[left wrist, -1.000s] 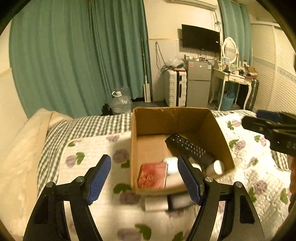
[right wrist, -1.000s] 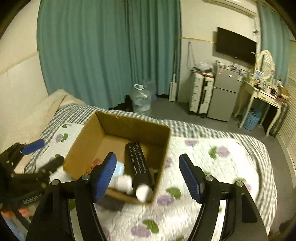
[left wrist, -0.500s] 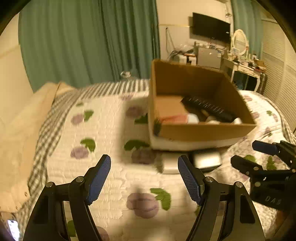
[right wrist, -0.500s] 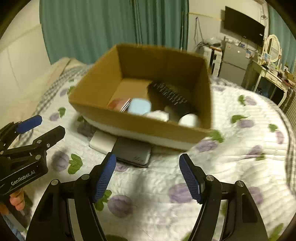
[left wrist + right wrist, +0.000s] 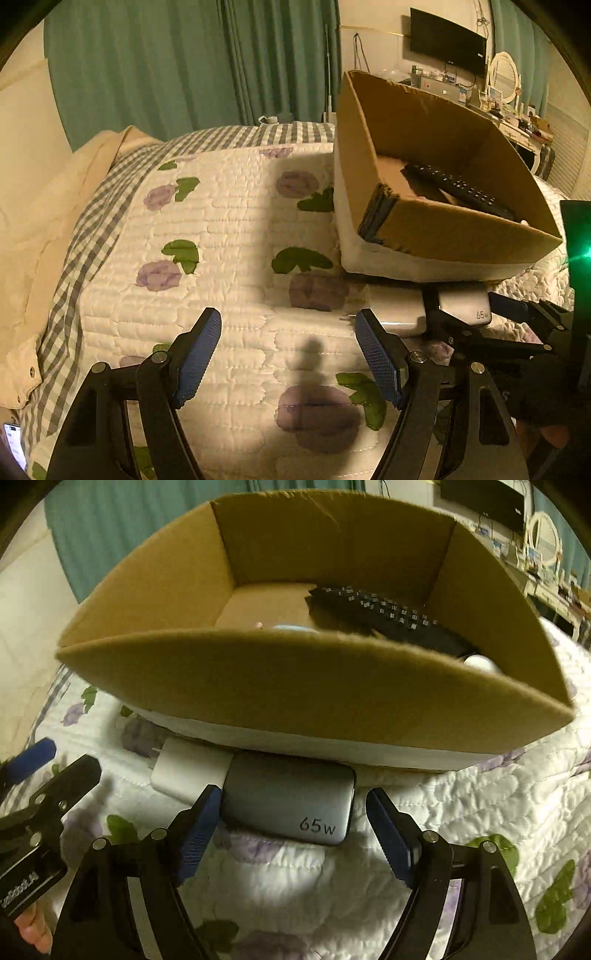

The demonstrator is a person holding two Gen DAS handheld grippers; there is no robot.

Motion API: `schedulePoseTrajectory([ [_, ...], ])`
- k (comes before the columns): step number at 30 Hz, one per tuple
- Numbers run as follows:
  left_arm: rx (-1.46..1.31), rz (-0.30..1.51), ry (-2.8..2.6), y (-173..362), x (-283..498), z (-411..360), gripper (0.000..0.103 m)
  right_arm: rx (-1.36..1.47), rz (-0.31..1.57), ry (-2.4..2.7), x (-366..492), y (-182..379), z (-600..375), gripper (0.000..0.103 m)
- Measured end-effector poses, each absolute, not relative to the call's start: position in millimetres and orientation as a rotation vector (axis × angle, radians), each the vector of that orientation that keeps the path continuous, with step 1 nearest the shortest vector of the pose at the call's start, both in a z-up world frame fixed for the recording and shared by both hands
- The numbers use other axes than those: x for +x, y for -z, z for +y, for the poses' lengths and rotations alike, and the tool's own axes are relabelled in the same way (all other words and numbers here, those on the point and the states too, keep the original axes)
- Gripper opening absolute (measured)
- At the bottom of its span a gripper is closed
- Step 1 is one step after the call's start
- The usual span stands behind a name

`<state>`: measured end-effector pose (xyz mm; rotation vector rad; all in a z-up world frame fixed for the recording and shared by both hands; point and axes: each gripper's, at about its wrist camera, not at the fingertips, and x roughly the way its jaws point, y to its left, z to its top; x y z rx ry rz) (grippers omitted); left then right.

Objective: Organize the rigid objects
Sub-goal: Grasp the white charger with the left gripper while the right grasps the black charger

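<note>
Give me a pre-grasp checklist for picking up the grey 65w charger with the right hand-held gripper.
1. Right hand-held gripper open: ok.
2. Grey charger lined up between its fingers: ok.
3. Fingers wide enough to span the charger: ok.
4. Charger free of the cardboard box: cannot tell; its far edge runs under the box.
5. White charger clear of the left finger: not ok, it touches the grey one.
6. Left hand-held gripper out of the way: ok.

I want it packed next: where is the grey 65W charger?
In the right wrist view, the grey 65W charger lies on the quilt between the open right tongs, beside the white charger, against the cardboard box.
</note>
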<state>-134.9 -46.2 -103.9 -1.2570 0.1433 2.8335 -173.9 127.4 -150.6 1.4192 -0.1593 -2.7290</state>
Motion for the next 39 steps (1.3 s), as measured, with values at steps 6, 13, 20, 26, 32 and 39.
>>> schedulePoseTrajectory([
  [6,-1.272,0.124,-2.814,105,-133,-45,0.078,1.403,-0.194,2.699,-171,152,132,0.072],
  [13,-1.274,0.117,-2.741,103,-129,-28,0.078,1.337,-0.181,2.819,-136,127,158,0.071],
  [20,-1.297,0.259,-2.663,115,-135,14,0.078,1.318,-0.199,2.865,-130,113,177,0.07],
  [26,-1.381,0.293,-2.625,137,-153,27,0.078,1.341,-0.25,2.843,-139,118,181,0.07],
  [32,-1.402,0.355,-2.614,149,-167,41,0.077,1.363,-0.27,2.833,-149,123,182,0.07],
  [39,-1.357,0.276,-2.601,141,-156,34,0.069,1.354,-0.236,2.854,-143,117,180,0.07],
])
